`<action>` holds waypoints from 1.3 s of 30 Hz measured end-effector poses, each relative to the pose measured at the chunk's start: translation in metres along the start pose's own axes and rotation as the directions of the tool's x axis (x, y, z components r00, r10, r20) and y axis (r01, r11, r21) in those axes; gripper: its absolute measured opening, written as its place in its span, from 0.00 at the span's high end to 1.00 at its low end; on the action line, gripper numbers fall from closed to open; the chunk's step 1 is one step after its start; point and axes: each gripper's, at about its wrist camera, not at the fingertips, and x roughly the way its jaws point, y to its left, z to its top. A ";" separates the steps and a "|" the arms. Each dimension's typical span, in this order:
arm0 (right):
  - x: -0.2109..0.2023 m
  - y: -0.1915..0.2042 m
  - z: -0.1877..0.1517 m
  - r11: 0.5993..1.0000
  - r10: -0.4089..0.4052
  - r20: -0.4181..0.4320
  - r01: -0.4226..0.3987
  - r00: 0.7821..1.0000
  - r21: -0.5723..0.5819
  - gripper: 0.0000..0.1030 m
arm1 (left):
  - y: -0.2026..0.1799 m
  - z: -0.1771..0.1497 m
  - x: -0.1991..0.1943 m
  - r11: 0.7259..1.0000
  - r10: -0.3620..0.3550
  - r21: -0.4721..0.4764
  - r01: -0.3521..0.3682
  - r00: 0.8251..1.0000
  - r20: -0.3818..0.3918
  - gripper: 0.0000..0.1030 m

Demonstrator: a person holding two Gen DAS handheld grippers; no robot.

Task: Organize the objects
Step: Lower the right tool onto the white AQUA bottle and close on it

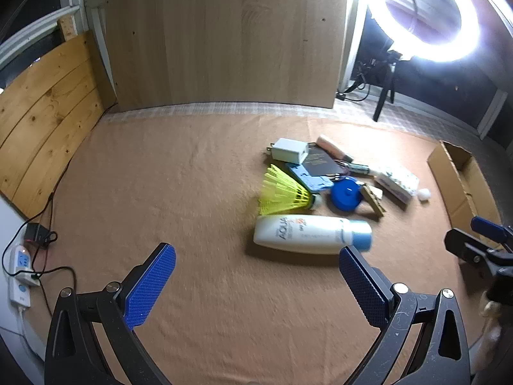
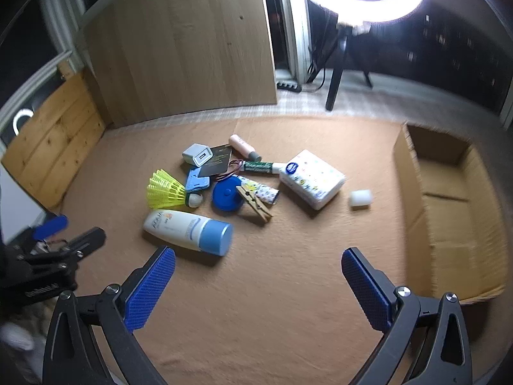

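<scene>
Both ribbed blue jaws gape, empty, over smooth white bottle (image 2: 187,231) and cardboard box (image 2: 455,211).

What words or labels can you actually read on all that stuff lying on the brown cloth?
"AQUA": on the white lotion bottle, lying on its side.
Smaller print on that bottle: too blurred.
Dark card: faint lines, unreadable.
Tissue pack: blue oval logo, too small to read.
Nothing else legible.

We note bare brown cloth (image 2: 256,304) ahead of both grippers. The lotion bottle (image 2: 189,229) fronts a touching cluster: shuttlecock (image 2: 165,191), blue disc (image 2: 226,197), clothespin (image 2: 255,205), tissue pack (image 2: 314,179). The open cardboard box (image 2: 449,211) walls our right edge.
</scene>
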 end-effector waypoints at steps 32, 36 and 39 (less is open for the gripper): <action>0.131 0.018 0.026 0.981 0.185 -0.269 -0.162 0.945 0.104 0.41 | 0.006 0.026 0.136 0.970 -0.222 -0.145 0.197 0.956 -0.190 0.35; 0.130 0.016 0.023 0.977 0.207 -0.279 -0.182 0.937 0.116 0.46 | -0.001 0.024 0.136 0.962 -0.263 -0.127 0.241 0.943 -0.203 0.43; 0.129 0.013 0.019 0.971 0.231 -0.289 -0.198 0.929 0.137 0.49 | -0.007 0.018 0.135 0.956 -0.286 -0.127 0.264 0.933 -0.216 0.43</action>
